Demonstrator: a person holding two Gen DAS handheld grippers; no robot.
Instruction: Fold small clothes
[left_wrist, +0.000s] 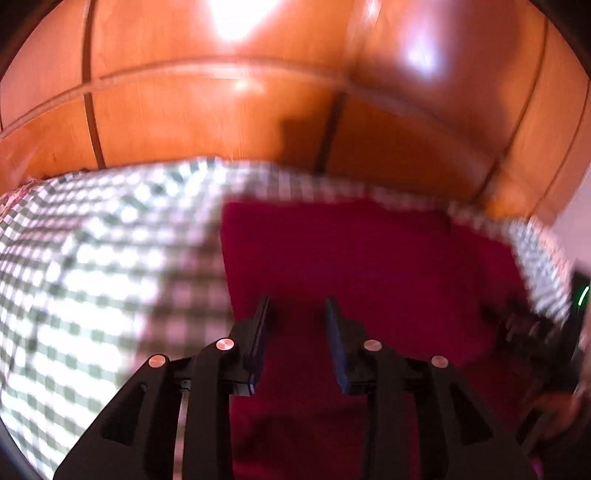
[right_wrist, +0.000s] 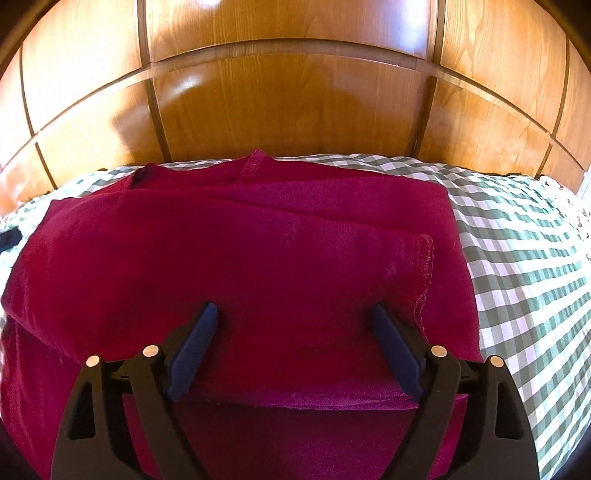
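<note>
A dark red garment (right_wrist: 258, 251) lies partly folded on the checked bed cover, with a hemmed sleeve edge (right_wrist: 424, 273) on its right side. My right gripper (right_wrist: 293, 317) is open, its blue-padded fingers spread wide just above the garment's near fold. In the blurred left wrist view the same red garment (left_wrist: 351, 258) fills the middle and right. My left gripper (left_wrist: 297, 306) is open with a narrower gap, over the garment's left part, holding nothing. The other gripper shows dimly at the right edge (left_wrist: 535, 332).
The green-and-white checked bed cover (right_wrist: 517, 258) surrounds the garment and also shows in the left wrist view (left_wrist: 92, 277). A glossy wooden panelled headboard (right_wrist: 288, 103) rises right behind the bed.
</note>
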